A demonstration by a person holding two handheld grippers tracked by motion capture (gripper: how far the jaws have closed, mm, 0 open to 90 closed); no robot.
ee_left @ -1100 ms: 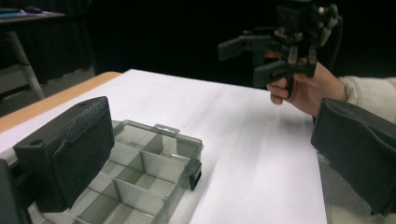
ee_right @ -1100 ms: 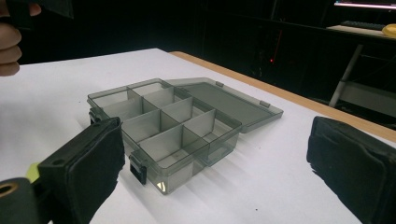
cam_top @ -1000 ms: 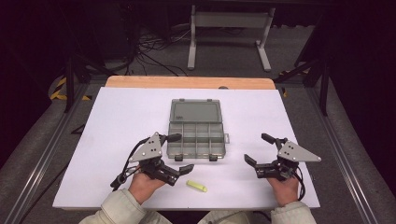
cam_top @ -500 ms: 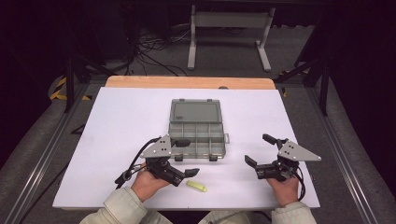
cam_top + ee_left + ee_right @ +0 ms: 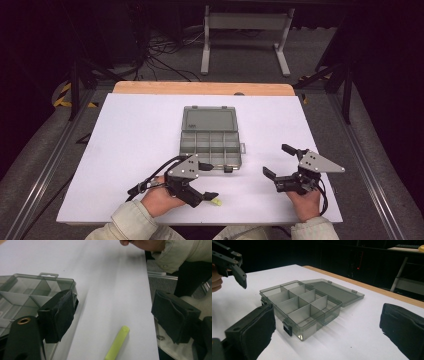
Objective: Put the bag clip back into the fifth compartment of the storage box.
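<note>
A small yellow-green stick [image 5: 217, 202] lies on the white table near its front edge. My left gripper [image 5: 211, 181] hovers just over it, jaws wide open, and the lower jaw tip covers part of the stick from above. In the left gripper view the stick [image 5: 117, 343] lies on the table between the two black pads [image 5: 58, 313], untouched. A clear grey compartment box [image 5: 210, 142] sits mid-table, its lid laid back flat. My right gripper [image 5: 276, 160] rests open at the front right, pointing at the box [image 5: 302, 307], with nothing between its jaws.
The white table sheet [image 5: 135, 130] ends at a wooden strip [image 5: 200, 88] at the back. The front edge runs close beside the stick. A metal stand [image 5: 245, 30] and cables lie on the dark floor beyond. The box compartments look empty.
My left gripper has slid right and toward the front edge, ending over the yellow-green stick. The right gripper and the box have stayed put.
</note>
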